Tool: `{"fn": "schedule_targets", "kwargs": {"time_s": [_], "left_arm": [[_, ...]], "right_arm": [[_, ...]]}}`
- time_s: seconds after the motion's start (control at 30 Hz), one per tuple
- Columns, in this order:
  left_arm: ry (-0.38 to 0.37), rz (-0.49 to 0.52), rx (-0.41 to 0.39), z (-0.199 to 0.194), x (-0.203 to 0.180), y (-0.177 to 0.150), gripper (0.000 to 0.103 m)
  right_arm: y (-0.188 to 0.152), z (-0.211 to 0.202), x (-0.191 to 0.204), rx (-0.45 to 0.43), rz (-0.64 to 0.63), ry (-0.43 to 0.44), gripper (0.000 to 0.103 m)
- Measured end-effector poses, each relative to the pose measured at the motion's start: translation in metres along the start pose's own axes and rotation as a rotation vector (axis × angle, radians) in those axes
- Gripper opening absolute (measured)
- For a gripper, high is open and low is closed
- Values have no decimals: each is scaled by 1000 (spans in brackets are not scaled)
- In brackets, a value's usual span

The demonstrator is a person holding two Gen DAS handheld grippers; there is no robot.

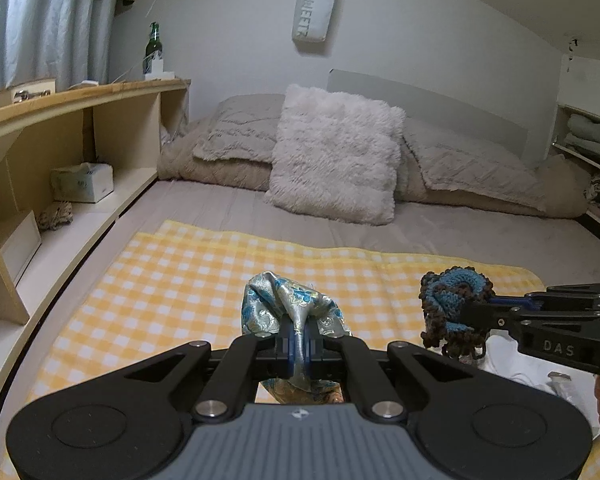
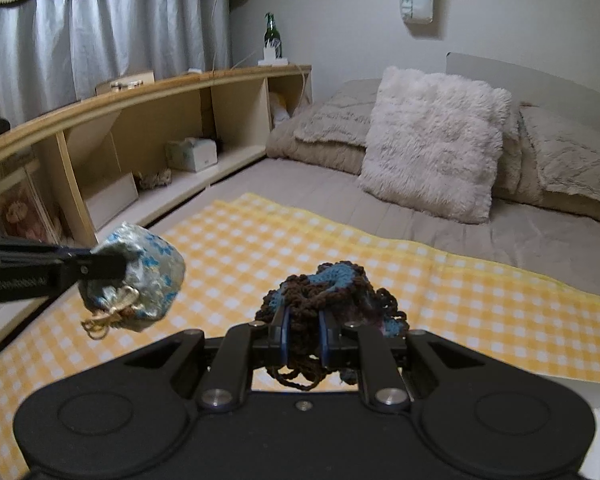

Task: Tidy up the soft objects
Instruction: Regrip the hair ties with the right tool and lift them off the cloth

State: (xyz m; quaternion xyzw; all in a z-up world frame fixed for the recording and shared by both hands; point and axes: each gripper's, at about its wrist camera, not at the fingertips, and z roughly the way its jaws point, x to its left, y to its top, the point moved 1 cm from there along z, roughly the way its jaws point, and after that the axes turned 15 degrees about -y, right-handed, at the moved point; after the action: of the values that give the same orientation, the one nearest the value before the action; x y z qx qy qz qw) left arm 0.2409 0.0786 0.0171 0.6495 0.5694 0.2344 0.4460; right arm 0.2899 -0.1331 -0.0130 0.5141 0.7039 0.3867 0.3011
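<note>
My left gripper (image 1: 298, 334) is shut on a silver and blue brocade pouch (image 1: 276, 306), held in the air above the yellow checked cloth (image 1: 180, 280). In the right wrist view that pouch (image 2: 148, 280) hangs at the left, a gold drawstring dangling under it, with the left gripper (image 2: 112, 266) clamped on it. My right gripper (image 2: 305, 332) is shut on a brown and blue crocheted piece (image 2: 328, 284), also lifted off the cloth (image 2: 380, 264). From the left wrist view the crocheted piece (image 1: 448, 304) shows at the right, in the right gripper (image 1: 474, 314).
A fluffy white cushion (image 1: 336, 152) leans on beige pillows (image 1: 236, 128) at the head of the bed. A wooden shelf unit (image 1: 80, 108) runs along the left side, holding a tissue box (image 1: 82, 182) and a green bottle (image 1: 153, 50).
</note>
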Motion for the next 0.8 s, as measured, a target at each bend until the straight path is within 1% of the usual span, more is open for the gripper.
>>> {"fn": "schedule_targets", "kwargs": {"time_s": [0.1, 0.17, 0.2, 0.33, 0.43, 0.47, 0.5, 0.57, 0.6, 0.63, 0.7, 0.73, 0.8], "left_arm": [[-7, 6, -6, 1, -9, 2, 5], [-16, 11, -8, 3, -16, 3, 5], [-21, 13, -9, 5, -20, 4, 5], [-55, 31, -8, 13, -38, 6, 5], [-82, 45, -3, 22, -52, 6, 5], [-90, 48, -2, 24, -56, 6, 5], [-96, 51, -1, 26, -59, 6, 5], [-106, 54, 0, 31, -65, 6, 5], [-109, 55, 0, 33, -67, 6, 5], [-112, 56, 1, 34, -69, 6, 5], [-114, 54, 3, 38, -72, 6, 5], [-113, 51, 4, 40, -74, 6, 5], [-111, 45, 4, 42, -75, 6, 5]], "right_arm": [[2, -14, -5, -20, 18, -6, 15], [3, -23, -10, -32, 29, -21, 10], [3, -28, -13, -36, 35, -26, 2], [1, -41, -30, -52, 50, -60, 1], [-3, -44, -43, -41, 58, -86, 1], [-5, -45, -46, -32, 61, -82, 1], [-7, -43, -49, -10, 58, -67, 2], [-16, -38, -52, 36, 49, -45, 12], [-20, -33, -50, 67, 29, -31, 22], [-25, -29, -47, 93, 1, -17, 27], [-34, -21, -37, 131, -58, 3, 31], [-39, -15, -32, 155, -83, 16, 36], [-46, -3, -25, 188, -110, 32, 40]]}}
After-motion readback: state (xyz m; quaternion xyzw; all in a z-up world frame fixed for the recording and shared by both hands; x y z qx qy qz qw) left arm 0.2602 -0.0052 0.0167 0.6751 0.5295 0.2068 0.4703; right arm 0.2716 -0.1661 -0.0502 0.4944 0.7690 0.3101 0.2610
